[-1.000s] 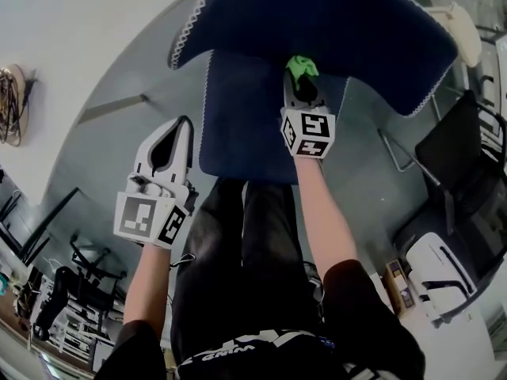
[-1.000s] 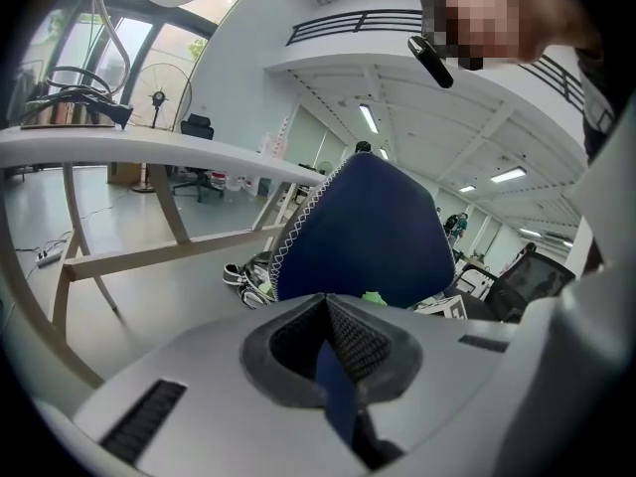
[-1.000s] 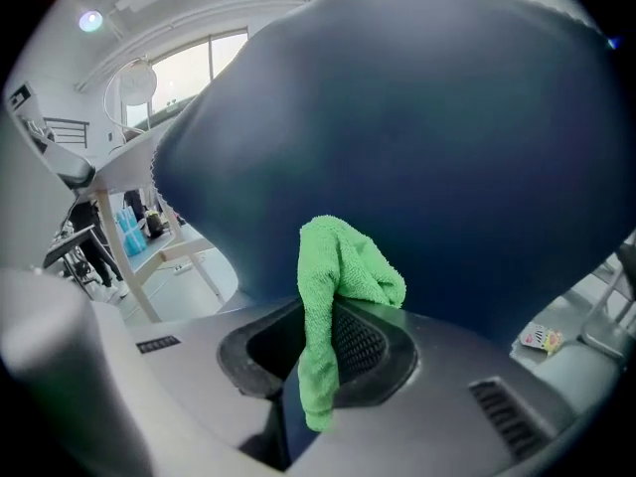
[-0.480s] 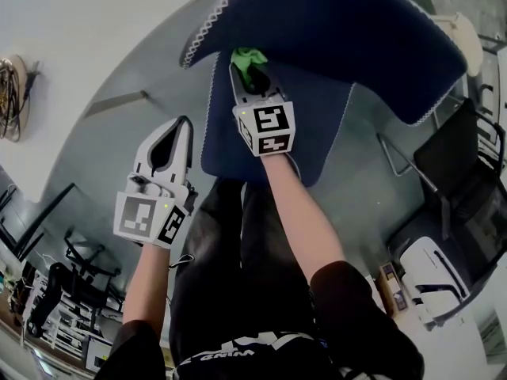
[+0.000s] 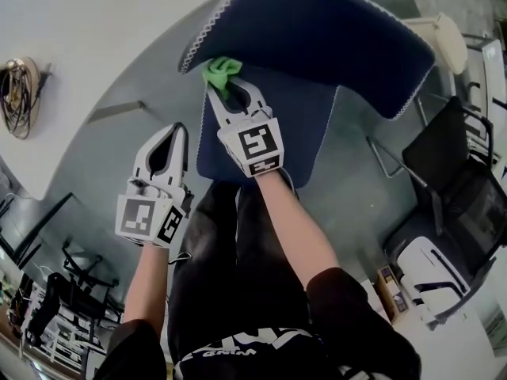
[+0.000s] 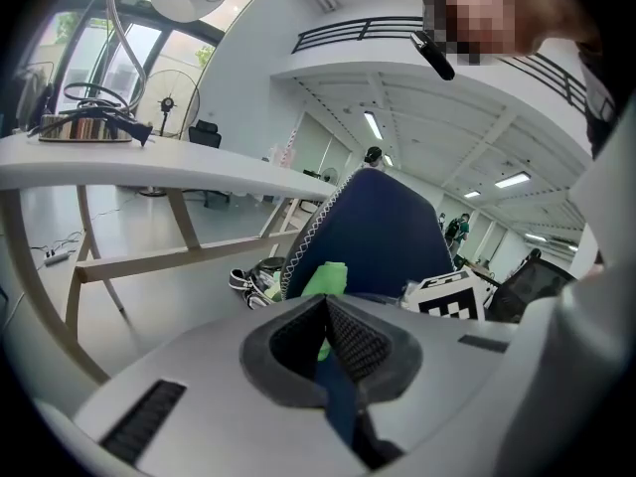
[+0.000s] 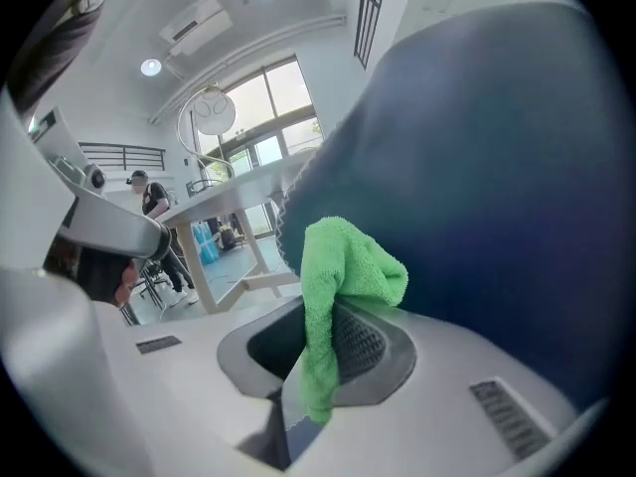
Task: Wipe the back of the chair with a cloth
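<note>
So that its bunched end can rub the fabric, the right tongs [image 5: 224, 88] pinch the green cloth [image 5: 222, 70] against the left edge of the chair back [image 5: 317, 30], while the left tongs [image 5: 176, 133], pressed together and empty, hang clear at near left.

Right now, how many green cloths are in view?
1. The green cloth is clamped in the right gripper, held against the blue chair back near its stitched edge. The left gripper is shut, with no cloth. Another could hide behind the chair.
</note>
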Demonstrator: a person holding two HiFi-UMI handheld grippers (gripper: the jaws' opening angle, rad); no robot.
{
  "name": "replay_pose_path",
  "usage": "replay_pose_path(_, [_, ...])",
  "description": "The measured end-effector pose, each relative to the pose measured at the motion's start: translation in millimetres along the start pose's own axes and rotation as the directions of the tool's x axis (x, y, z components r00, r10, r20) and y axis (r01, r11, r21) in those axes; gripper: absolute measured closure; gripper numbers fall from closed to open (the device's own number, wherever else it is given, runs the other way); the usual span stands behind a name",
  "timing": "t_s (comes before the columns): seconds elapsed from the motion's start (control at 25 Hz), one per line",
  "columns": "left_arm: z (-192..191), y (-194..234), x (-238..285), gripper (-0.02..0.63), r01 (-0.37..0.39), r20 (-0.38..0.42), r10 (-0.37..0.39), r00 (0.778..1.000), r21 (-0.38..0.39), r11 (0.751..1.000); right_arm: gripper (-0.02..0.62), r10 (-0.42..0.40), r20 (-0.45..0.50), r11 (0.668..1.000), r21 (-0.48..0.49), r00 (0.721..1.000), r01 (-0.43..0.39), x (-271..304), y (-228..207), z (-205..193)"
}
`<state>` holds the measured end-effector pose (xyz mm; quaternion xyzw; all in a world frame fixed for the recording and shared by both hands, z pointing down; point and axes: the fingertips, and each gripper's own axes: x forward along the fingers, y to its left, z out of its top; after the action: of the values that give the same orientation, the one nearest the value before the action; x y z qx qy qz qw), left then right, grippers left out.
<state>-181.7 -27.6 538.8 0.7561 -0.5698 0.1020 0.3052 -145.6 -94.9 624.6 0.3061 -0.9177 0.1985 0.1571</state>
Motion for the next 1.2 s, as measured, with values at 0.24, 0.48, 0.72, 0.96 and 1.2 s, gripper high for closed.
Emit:
replay_pose_path(0.24, [32.6,-24.9,-23.2,0.611,0.013,0.029,-0.013,0.999,0.012,1.000,0.540,-0.073,0.016,0.997,0.031,0.997,0.073,-68.9,-5.3,37.4])
replay_pose_path(0.48, [83.6,-74.2,-50.1,0.611,0.065,0.073,-0.070,0.995,0.062,0.996,0.540,-0.148,0.081,0.988,0.054,0.986,0.144,-161.4,-7.7,102.1])
replay_pose_path(0.72, [132.5,-129.9,-85.9,0.611,0.145,0.078,-0.157,0.985,0.138,0.980,0.540,-0.169,0.147,0.985,0.050,0.975,0.164,-244.2,2.0,170.3])
replay_pose_path(0.96, [160.5,-180.8,-110.2,0.609,0.221,0.100,-0.243,0.965,0.194,0.956,0.540,-0.216,0.212,0.976,0.026,0.953,0.215,-317.4,2.8,211.9])
replay_pose_path(1.2, [176.8,-210.5,-128.0,0.611,0.262,0.116,-0.295,0.948,0.237,0.935,0.540,-0.253,0.254,0.967,0.028,0.933,0.255,-372.7,14.7,231.4])
